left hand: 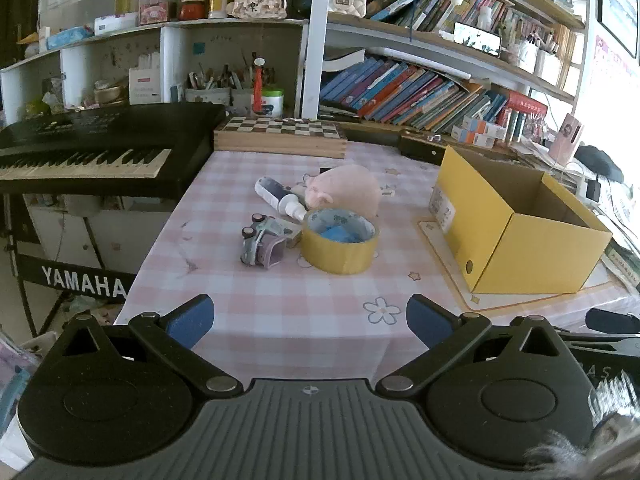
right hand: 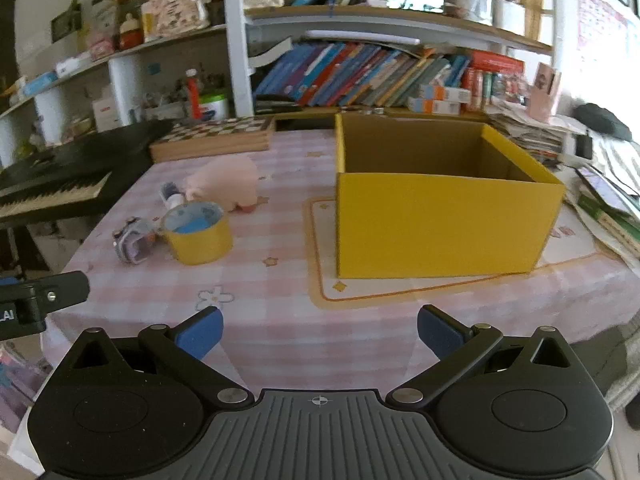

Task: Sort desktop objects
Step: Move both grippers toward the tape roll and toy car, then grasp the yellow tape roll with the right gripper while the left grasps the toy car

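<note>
On the pink checked tablecloth [left hand: 256, 320] lie a yellow tape roll [left hand: 339, 240] with something blue inside it, a small toy car [left hand: 262, 244], a white tube [left hand: 280, 196] and a pink plush pig [left hand: 348, 190], all clustered together. An open yellow cardboard box [left hand: 516, 224] stands to their right and looks empty. My left gripper [left hand: 310, 320] is open near the table's front edge, well short of the cluster. In the right wrist view my right gripper [right hand: 320, 334] is open too, in front of the yellow box [right hand: 440, 224], with the tape roll [right hand: 200, 236], toy car [right hand: 134, 242] and pig [right hand: 228, 184] off to its left.
A black keyboard [left hand: 96, 148] borders the table's left side. A chessboard box [left hand: 280, 136] lies at the table's back edge, with bookshelves [left hand: 420, 92] behind. Papers and books [right hand: 608, 208] pile up right of the box. The other gripper's body [right hand: 40, 300] shows at the left edge.
</note>
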Demonstrator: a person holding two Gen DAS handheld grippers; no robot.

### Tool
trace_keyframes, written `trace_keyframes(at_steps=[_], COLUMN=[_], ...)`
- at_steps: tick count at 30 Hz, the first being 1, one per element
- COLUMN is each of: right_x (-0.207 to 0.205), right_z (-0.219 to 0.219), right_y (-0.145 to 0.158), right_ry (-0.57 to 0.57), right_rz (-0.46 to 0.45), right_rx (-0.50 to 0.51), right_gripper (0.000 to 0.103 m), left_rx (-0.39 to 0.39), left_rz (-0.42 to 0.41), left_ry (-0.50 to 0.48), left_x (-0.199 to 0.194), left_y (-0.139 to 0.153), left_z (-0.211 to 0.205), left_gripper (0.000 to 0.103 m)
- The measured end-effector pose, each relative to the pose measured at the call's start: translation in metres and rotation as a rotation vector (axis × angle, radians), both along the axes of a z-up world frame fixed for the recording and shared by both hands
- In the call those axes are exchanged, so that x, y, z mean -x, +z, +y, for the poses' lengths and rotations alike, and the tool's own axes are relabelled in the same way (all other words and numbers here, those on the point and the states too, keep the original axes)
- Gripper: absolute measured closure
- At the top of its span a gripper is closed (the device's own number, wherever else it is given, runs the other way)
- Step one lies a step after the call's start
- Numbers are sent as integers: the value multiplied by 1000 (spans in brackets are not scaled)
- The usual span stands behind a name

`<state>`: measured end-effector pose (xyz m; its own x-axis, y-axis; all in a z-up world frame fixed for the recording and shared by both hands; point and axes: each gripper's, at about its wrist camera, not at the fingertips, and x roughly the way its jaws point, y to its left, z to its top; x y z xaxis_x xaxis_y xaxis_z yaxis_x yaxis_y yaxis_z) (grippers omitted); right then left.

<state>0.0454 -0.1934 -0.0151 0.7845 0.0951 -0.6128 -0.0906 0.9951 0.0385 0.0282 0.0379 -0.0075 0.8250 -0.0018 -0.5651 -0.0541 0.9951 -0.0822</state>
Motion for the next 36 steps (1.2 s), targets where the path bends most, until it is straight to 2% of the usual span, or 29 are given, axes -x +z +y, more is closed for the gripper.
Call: trace_keyframes(at_steps=[17, 32, 36], right_x=[-37, -100, -117], right_z=[34, 56, 58], right_y=[-7, -17, -20], right_ry=[199, 326, 353], right_rz=[23, 73, 89], right_rx=[1, 34, 24], right_gripper=[0, 0, 0], left_rx=[1, 46, 37], left_rz=[53, 88, 102], left_ry=[97, 186, 198], left_x=[-20, -73, -90], left_y=[-10, -21, -24], left_z=[18, 31, 32], left_gripper=[0, 0, 0])
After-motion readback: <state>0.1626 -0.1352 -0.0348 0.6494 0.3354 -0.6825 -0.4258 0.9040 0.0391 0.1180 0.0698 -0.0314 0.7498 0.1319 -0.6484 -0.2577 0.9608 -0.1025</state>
